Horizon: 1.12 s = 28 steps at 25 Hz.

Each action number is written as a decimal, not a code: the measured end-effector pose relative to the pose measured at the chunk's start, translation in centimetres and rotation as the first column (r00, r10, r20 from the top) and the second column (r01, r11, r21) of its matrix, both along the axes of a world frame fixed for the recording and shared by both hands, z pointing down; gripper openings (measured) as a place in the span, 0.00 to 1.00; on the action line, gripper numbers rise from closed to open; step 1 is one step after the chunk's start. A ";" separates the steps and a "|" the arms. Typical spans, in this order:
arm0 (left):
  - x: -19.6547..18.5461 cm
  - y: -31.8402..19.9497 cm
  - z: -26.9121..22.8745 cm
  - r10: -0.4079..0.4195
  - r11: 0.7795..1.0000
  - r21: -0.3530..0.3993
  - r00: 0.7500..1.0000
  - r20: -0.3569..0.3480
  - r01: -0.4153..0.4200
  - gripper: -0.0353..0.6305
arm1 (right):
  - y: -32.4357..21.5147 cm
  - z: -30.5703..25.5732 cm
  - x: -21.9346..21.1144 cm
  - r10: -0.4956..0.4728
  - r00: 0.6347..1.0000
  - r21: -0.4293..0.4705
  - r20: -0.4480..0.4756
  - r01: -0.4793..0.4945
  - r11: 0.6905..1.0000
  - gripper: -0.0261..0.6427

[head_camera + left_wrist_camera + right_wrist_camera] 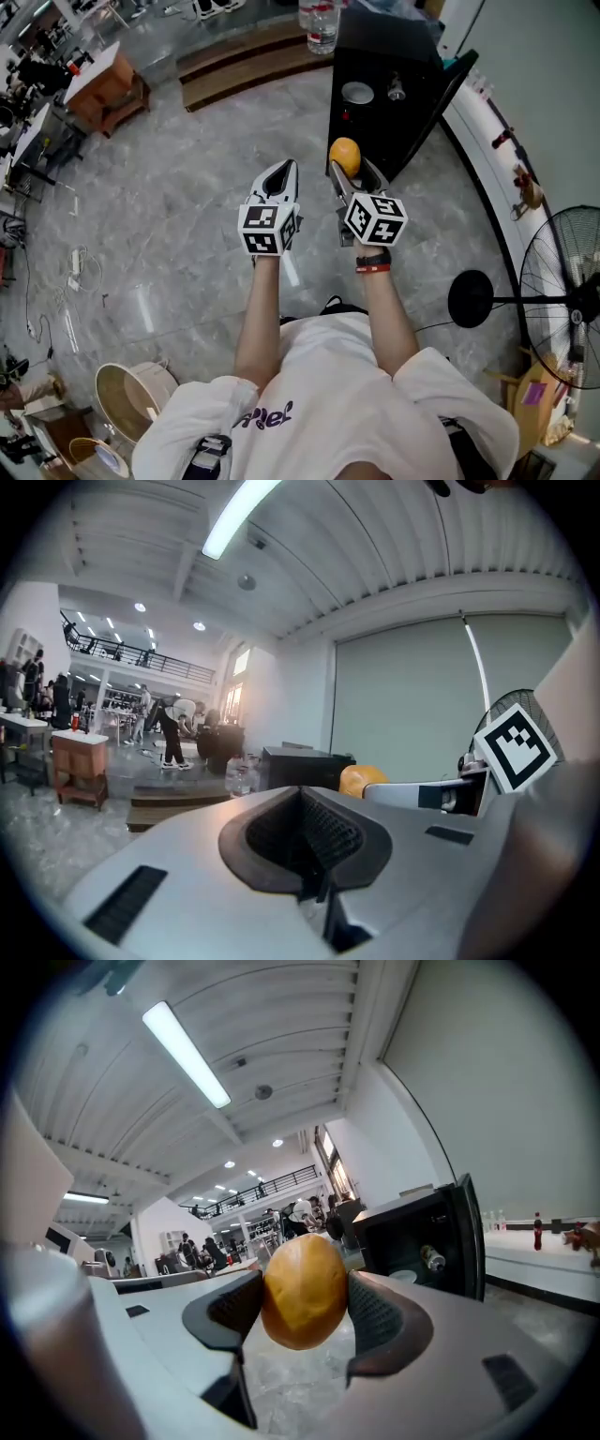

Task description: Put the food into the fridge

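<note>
An orange, round fruit [302,1290] is pinched between the jaws of my right gripper [352,171]; it also shows in the head view as the orange fruit [344,155] just in front of the small black fridge [375,56]. The fridge door [441,108] stands open, with a white dish [357,92] and a bottle [396,89] on a shelf inside. My left gripper [279,177] hangs beside the right one, its jaws shut with nothing between them. In the left gripper view the fruit [363,780] peeks past the right gripper's jaw.
A black standing fan [567,295] is at the right, by a white curved counter [511,159]. A water bottle [321,23] stands behind the fridge. Wooden steps [244,61] lie at the back, buckets [131,398] at lower left, and cables [75,272] lie on the marble floor.
</note>
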State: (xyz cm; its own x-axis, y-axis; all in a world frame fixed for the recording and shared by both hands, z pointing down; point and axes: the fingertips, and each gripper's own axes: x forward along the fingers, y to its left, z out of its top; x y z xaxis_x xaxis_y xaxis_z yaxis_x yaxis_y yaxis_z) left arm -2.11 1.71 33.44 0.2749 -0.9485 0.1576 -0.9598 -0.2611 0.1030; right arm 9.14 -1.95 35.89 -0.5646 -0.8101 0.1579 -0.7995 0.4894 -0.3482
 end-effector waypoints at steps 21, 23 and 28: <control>14.6 -8.2 4.8 0.297 0.954 -0.061 0.954 0.045 -0.294 0.08 | -4.9 4.7 12.8 0.209 0.978 -0.055 0.024 -0.207 0.977 0.49; 14.3 -9.7 5.1 0.312 0.949 -0.064 0.949 0.036 -0.310 0.08 | -6.2 4.9 12.3 0.218 0.976 -0.057 0.013 -0.217 0.974 0.49; 12.7 -14.1 7.0 0.340 0.936 -0.097 0.941 0.003 -0.338 0.08 | -10.0 6.4 10.2 0.233 0.972 -0.088 -0.014 -0.233 0.969 0.49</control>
State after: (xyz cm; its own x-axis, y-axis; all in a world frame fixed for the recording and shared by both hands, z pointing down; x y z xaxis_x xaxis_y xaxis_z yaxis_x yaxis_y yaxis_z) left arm 10.61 -12.42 40.40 0.5733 -0.7804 0.2497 -0.8183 -0.5612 0.1246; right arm 19.31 -11.92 42.30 -0.3615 -0.9020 0.2359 -0.8890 0.2572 -0.3789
